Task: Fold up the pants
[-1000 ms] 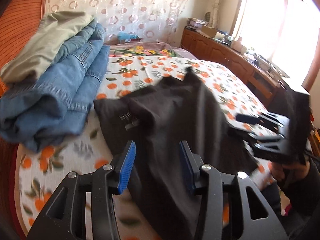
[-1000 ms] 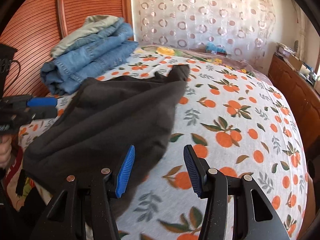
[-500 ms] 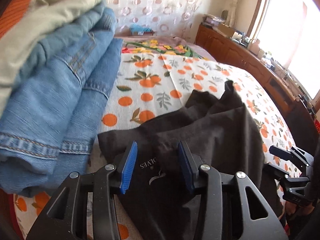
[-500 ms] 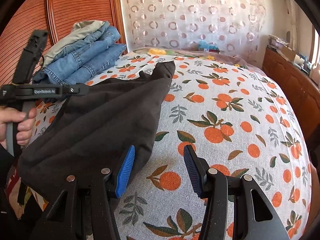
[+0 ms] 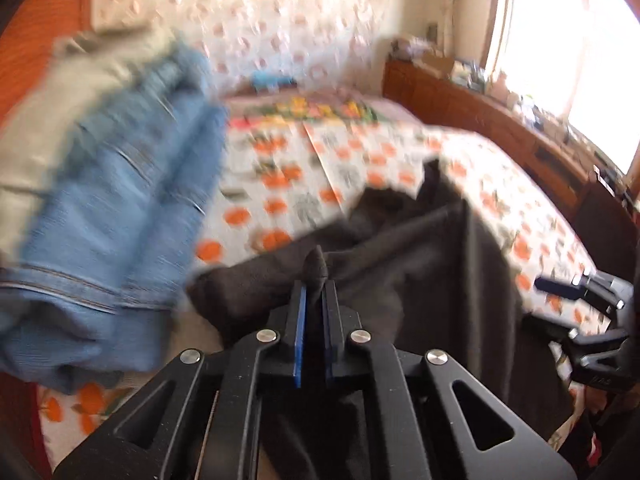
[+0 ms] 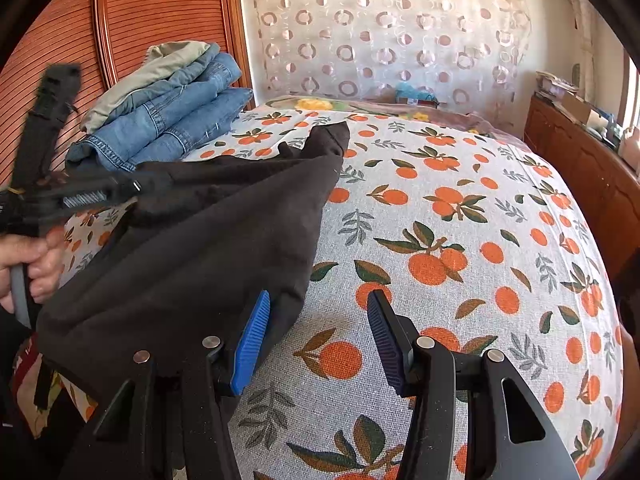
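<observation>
Dark charcoal pants (image 6: 224, 240) lie rumpled on the left part of the bed, one end reaching to the far middle; they also show in the left wrist view (image 5: 420, 264). My left gripper (image 5: 314, 300) is shut on a pinched fold of the pants' near-left edge; it also shows at the left of the right wrist view (image 6: 132, 188), lifting that edge. My right gripper (image 6: 318, 320) is open and empty, low over the bed, its left finger beside the pants' right edge. It also shows at the right edge of the left wrist view (image 5: 576, 308).
A stack of folded blue jeans (image 6: 168, 120) with a pale green garment (image 6: 160, 64) on top sits at the bed's far left by the wooden headboard (image 6: 120, 20). The orange-print bedsheet (image 6: 460, 240) stretches to the right. A wooden cabinet (image 6: 580, 168) runs along the right wall.
My left gripper has closed on a fold of the pants' edge and lifted it; the view is blurred from motion. My right gripper stays open, and has barely moved.
</observation>
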